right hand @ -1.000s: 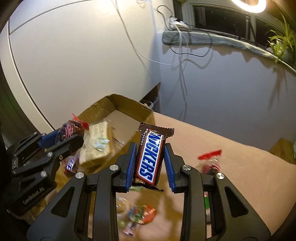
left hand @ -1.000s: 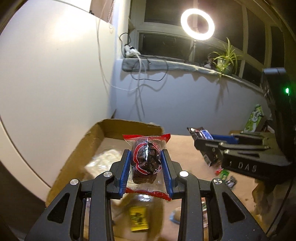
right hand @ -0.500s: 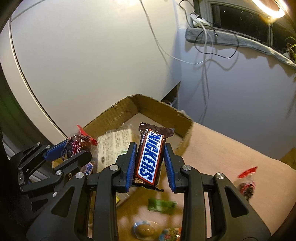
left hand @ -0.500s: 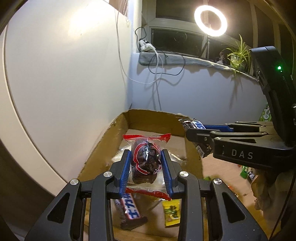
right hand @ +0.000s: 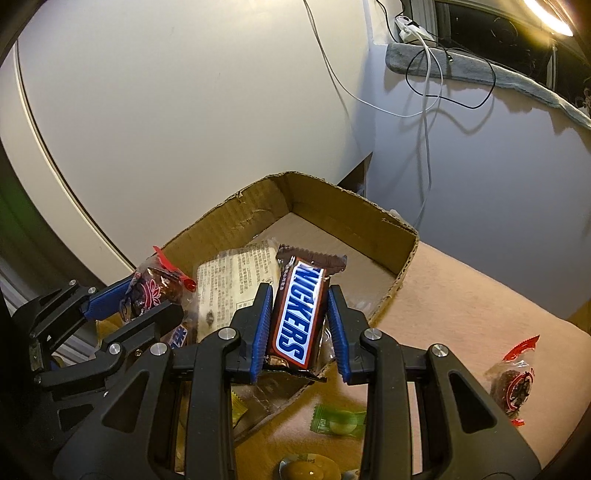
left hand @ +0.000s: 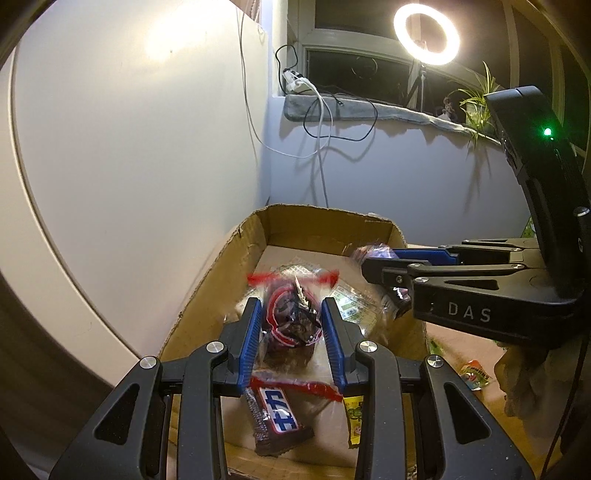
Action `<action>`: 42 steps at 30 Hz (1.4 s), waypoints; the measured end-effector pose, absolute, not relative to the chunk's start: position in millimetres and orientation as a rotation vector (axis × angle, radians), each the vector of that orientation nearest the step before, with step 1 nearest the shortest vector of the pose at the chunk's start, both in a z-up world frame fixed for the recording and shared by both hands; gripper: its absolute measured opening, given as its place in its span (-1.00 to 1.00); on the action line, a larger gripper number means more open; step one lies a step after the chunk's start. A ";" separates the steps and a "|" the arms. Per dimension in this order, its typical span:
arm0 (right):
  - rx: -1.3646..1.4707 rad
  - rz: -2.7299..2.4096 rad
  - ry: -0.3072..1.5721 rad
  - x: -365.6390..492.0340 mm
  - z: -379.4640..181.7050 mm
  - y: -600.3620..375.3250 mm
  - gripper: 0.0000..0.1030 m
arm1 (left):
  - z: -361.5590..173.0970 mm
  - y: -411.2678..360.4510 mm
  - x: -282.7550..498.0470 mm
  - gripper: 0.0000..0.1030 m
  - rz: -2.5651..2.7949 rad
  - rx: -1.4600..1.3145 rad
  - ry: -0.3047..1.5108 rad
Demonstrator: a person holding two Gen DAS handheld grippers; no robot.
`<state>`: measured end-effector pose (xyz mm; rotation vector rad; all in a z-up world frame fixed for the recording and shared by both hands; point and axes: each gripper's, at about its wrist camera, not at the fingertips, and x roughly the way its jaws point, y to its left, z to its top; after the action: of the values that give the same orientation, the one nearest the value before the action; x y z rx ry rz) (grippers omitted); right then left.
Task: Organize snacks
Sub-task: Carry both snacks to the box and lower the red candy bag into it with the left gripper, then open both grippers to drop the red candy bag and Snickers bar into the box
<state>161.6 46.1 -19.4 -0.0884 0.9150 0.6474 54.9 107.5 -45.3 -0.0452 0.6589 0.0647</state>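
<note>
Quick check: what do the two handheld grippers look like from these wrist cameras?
Both the left gripper and the right gripper have black linkage frames, silver pivot screws and ribbed blue pads. In the left view, the right unit shows "DAS" lettering and a lit green indicator.

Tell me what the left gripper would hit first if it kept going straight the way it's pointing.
Probably the clear printed packet lying in the cardboard box, just beyond the red-edged snack that the left gripper holds; depth is hard to judge.

Dim, warm, lit by a ring light far right. Glare patch on the white wall; cable shadows below the sill. Motion-blurred red-edged snack packet. Strong fisheye bending, dark corners.
</note>
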 end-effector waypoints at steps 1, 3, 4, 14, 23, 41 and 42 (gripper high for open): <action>-0.091 0.647 0.912 161.2 -18.8 46.4 -0.40 | -44.6 107.1 54.5 -0.38 0.064 -0.045 0.655; -0.093 0.646 0.907 160.0 -17.4 46.3 -0.39 | -43.5 106.4 53.9 -0.38 0.064 -0.044 0.652; -0.093 0.644 0.903 159.7 -16.3 45.7 -0.37 | -43.7 106.5 54.4 -0.37 0.065 -0.044 0.653; -0.092 0.615 0.855 157.4 -7.4 40.6 0.52 | -44.4 104.9 55.3 0.29 0.070 -0.035 0.648; -0.108 0.605 0.834 155.6 -3.2 41.2 0.65 | -43.1 105.8 54.9 0.34 0.073 -0.039 0.645; -0.099 0.559 0.842 132.1 10.1 -10.1 0.65 | -32.9 88.8 39.8 0.34 -0.009 -0.027 0.610; -0.099 0.551 0.843 129.1 10.1 -16.3 0.65 | -32.4 86.5 38.1 0.34 -0.019 -0.028 0.609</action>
<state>129.1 -16.3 10.1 -0.0990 0.8435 0.5511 38.1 86.5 -32.4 -0.0283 0.6087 -0.0190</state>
